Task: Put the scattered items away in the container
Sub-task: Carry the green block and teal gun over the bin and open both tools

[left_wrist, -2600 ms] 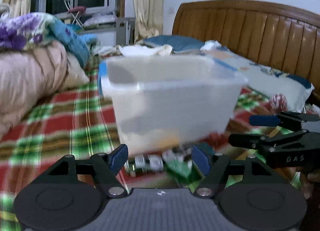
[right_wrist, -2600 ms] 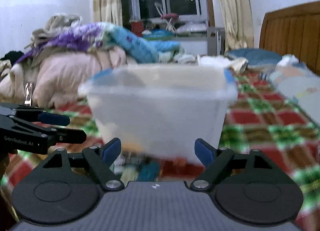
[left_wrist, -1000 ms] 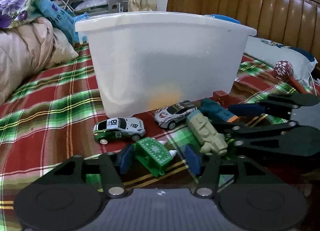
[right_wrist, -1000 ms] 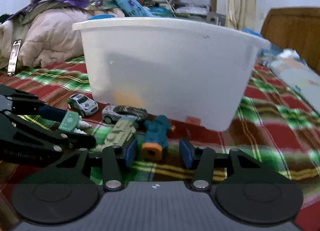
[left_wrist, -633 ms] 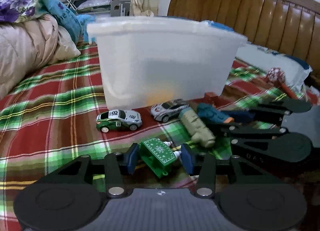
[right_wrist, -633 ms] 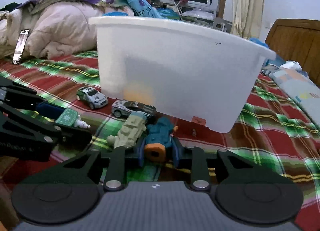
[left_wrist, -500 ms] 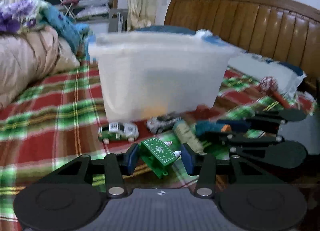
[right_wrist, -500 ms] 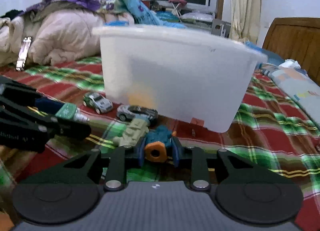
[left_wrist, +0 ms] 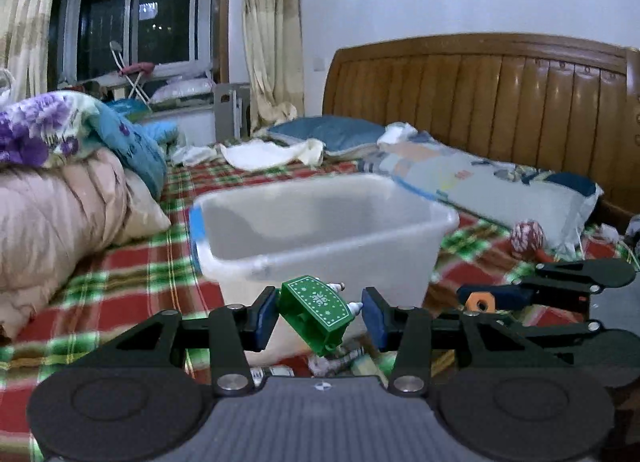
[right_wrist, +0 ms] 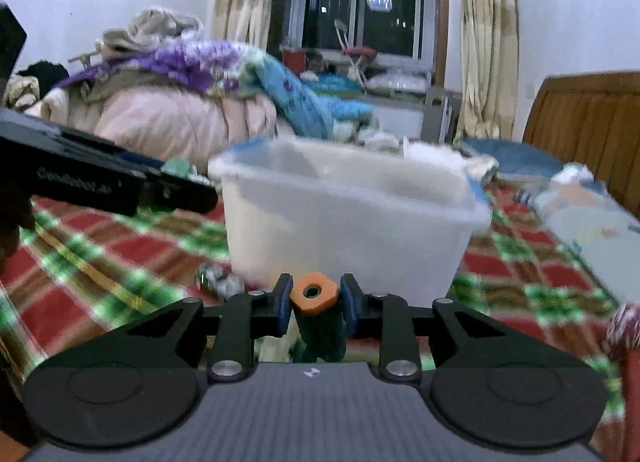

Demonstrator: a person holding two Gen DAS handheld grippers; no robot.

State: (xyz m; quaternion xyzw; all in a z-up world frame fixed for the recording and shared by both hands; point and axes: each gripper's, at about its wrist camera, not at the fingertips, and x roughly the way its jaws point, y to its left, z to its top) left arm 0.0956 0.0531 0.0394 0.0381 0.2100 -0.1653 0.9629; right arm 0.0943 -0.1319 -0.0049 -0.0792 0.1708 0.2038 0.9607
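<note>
Carrying step: left gripper (left_wrist: 318, 312) clamped on green toy (left_wrist: 316, 308), right gripper (right_wrist: 313, 304) clamped on teal toy (right_wrist: 320, 324). Next: over container (left_wrist: 320, 218), then release.

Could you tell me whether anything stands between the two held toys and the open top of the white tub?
Nothing visible does. The left gripper holds the green toy and the right gripper the orange-tipped toy, both short of the white tub; only its near wall must be cleared.
</note>
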